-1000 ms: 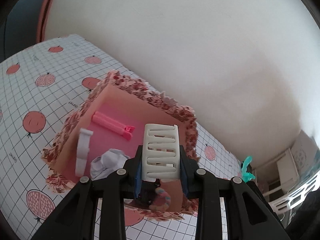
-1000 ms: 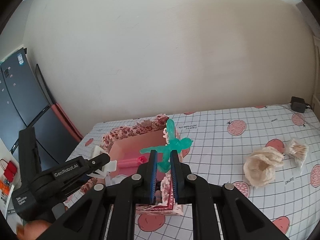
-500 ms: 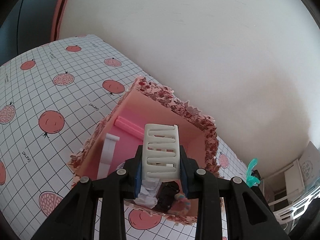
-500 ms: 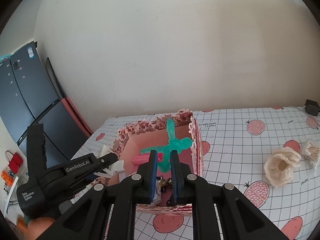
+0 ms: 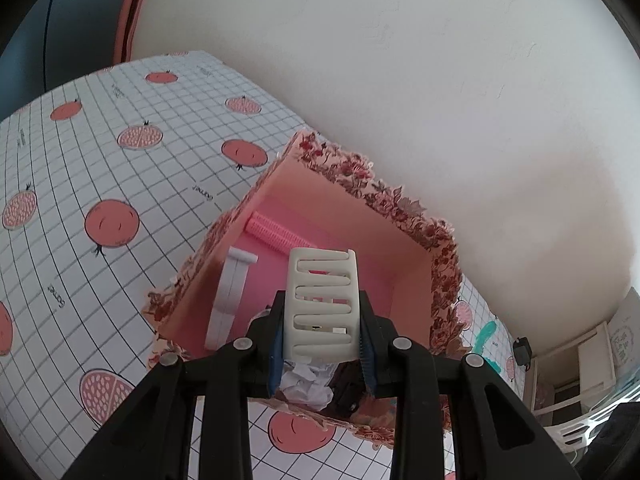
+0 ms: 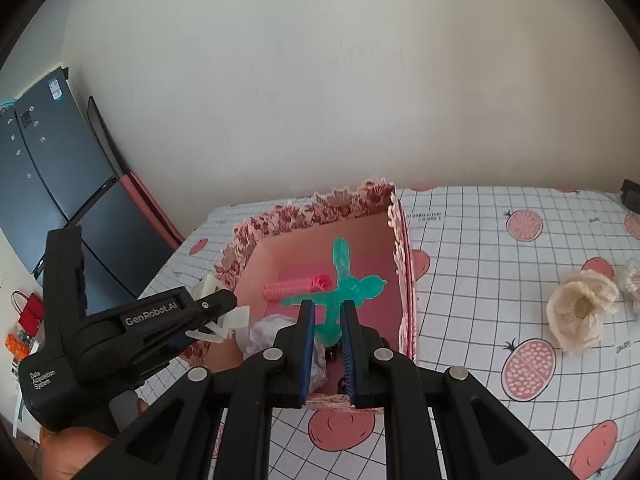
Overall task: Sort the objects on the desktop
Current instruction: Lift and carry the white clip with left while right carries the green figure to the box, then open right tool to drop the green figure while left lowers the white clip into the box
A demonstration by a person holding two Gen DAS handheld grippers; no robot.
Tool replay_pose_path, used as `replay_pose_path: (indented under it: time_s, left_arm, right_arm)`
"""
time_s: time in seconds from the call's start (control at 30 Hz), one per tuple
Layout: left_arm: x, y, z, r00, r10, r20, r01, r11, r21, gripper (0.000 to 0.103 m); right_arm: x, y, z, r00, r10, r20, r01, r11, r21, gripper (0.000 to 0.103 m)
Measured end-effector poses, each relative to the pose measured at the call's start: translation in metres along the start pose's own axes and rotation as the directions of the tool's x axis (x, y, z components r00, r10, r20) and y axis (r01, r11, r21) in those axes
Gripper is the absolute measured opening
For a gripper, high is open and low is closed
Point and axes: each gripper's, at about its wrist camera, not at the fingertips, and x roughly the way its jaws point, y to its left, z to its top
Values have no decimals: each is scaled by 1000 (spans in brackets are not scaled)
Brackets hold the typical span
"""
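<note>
Left gripper (image 5: 322,334) clamped on a cream claw hair clip (image 5: 322,304), long axis standing up out of the jaws, poised over the near end of the pink floral box (image 5: 404,208). Right gripper (image 6: 325,334) pinched shut on a teal figure-shaped clip (image 6: 340,292), likewise over the box. Directly beyond and below both: the open box interior holding a pink roller (image 6: 296,288) and crumpled white paper (image 6: 268,330). Likely next: release downward. Farther right on the tablecloth (image 6: 480,248), a cream scrunchie (image 6: 580,312).

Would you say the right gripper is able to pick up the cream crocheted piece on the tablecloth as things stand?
Probably not yet. The right gripper is shut on the green figure above the pink box, so its jaws are occupied. The crocheted piece lies off to the side with bare cloth around it.
</note>
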Motion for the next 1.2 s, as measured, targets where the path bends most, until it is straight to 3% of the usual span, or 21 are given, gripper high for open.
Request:
replay_pose_path:
  time_s: [0.5,1.03,1.2]
  left_arm:
    - [18,2,-10,997,-5,-74,2,1000,-28,32]
    - [21,1,-11,996,15,-84,-18,999,-29,33]
    - [22,2,-11,996,21,-91,-24,999,-30,39]
  right_arm:
    - [16,-3,-8,998,-3,-57,3,1000,6,14]
    - [28,-10,-10,995,-17,-94,19,999,26,17]
    - [28,-10,-10,995,-21,-97,24,999,27,17]
